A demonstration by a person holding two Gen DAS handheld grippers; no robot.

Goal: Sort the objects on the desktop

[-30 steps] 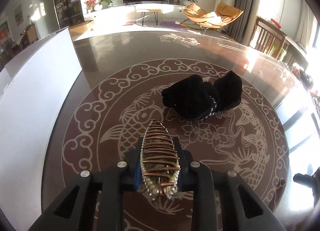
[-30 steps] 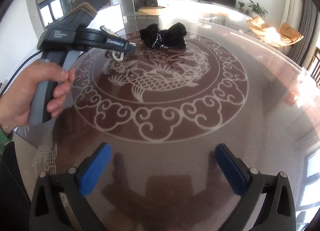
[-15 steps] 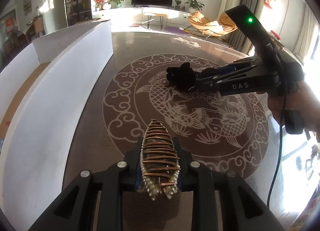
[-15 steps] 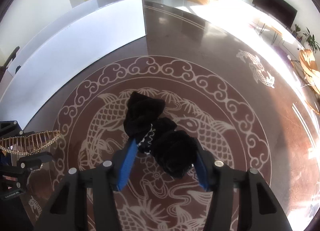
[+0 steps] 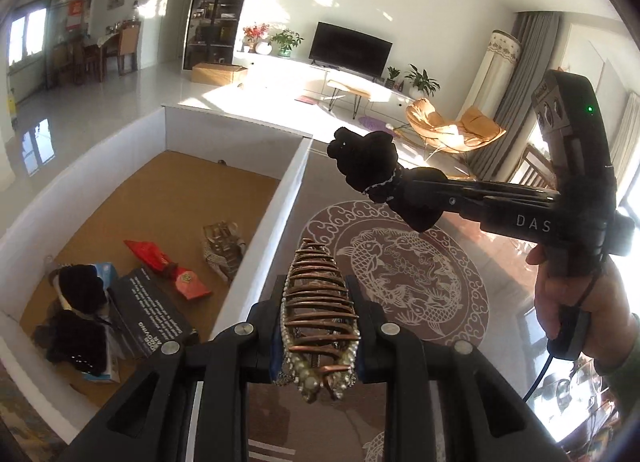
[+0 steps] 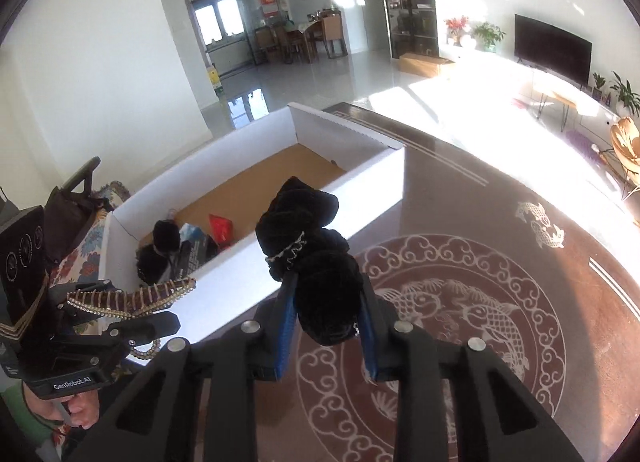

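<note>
Risk: both loads airborne nr white box (image 5: 294, 166) wall. Left gripper (image 5: 318, 326) clamped on beaded hair clip (image 5: 318, 314), right gripper (image 6: 328, 326) on black fuzzy scrunchie (image 6: 312, 258); early release = misses box, or grippers collide.

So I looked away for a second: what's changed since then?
The right gripper closed on the black fuzzy bow and lifted it off the table toward the white box. The left gripper swung over to the box too, still clamped on the beaded hair clip.
</note>
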